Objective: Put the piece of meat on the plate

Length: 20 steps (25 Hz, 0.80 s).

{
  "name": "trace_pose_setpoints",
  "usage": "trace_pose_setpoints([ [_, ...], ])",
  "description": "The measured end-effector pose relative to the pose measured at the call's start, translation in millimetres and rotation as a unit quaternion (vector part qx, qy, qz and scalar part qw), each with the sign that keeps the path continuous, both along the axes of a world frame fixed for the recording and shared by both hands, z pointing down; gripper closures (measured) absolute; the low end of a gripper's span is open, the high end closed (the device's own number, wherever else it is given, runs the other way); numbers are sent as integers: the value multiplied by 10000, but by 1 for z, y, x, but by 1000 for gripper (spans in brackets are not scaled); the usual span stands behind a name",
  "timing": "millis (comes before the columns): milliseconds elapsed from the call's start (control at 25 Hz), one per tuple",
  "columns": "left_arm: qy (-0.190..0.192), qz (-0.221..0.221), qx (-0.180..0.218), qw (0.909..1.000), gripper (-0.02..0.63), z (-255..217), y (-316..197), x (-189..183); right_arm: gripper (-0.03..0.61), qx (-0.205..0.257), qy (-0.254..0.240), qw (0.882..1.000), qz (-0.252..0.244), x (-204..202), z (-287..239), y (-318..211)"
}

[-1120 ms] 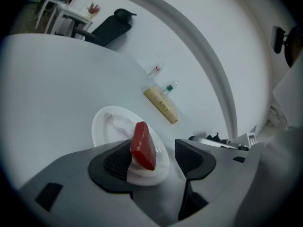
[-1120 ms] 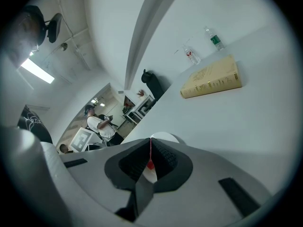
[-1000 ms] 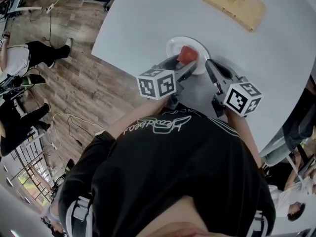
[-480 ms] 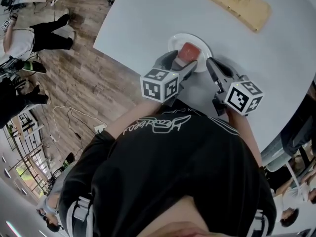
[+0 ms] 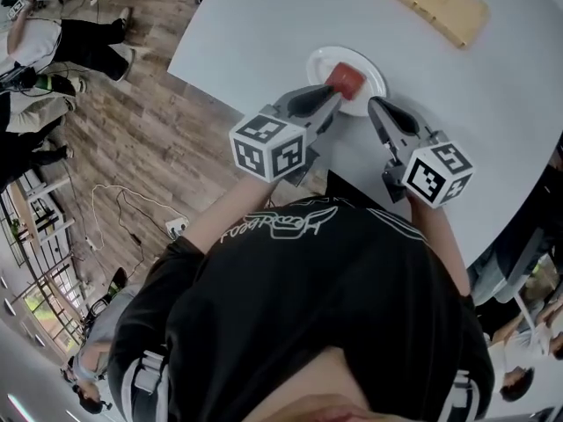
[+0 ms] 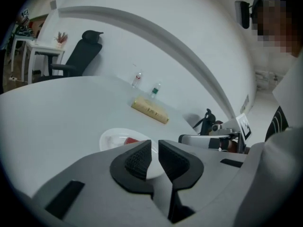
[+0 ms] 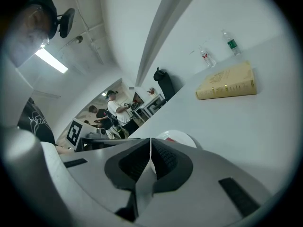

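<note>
Hidden: in the left gripper view, the left claw (image 6: 155,145) is covering the near part of the plate (image 6: 111,137) and much of the piece of meat (image 6: 131,140). In the right gripper view only a red sliver is showing above the jaws.
Cut off: the person's black shirt (image 5: 299,323) is blocking the near edge of the counter (image 5: 264,25) in the head view.
Meat: it is lying on the white plate, free of both claws.
Left claw: it is hovering just short of the plate rim. Its jaws are closing to a narrow gap with nothing between them.
Right claw (image 7: 150,145): it is sitting beside the plate with its pads together, gripping nothing.
Change: the left claw was reaching over the plate at the meat a moment ago and is now pulling back and lifting.
Beyond: a tan book (image 5: 433,5) is lying farther across the counter.
</note>
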<state>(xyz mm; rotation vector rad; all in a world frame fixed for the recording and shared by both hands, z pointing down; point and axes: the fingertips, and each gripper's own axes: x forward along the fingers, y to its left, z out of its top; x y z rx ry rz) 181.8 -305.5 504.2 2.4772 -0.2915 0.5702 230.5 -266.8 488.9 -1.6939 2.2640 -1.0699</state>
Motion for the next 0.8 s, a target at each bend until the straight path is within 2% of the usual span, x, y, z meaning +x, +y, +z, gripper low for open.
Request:
trace_pose_setpoints([
  [80,158,304,63,9994,604,-15,12,-4,566,67,79,9999,0,-7,-12,3],
  [240,475,697,251,9961,606,-38,44,-29,566,219,229,9995,-5,-34,-28,21],
  [400,622,771,403,9943,606,-57,71,-66,566,340,157,9993,-19,-73,-47,45],
  [600,893,742,592,9915,606,-78,101,-101,566,586,417,9974,8,-109,-70,73],
  [800,1012,814,605,9897,606,-87,141,-142,566,716,531,9960,62,-153,-87,107],
])
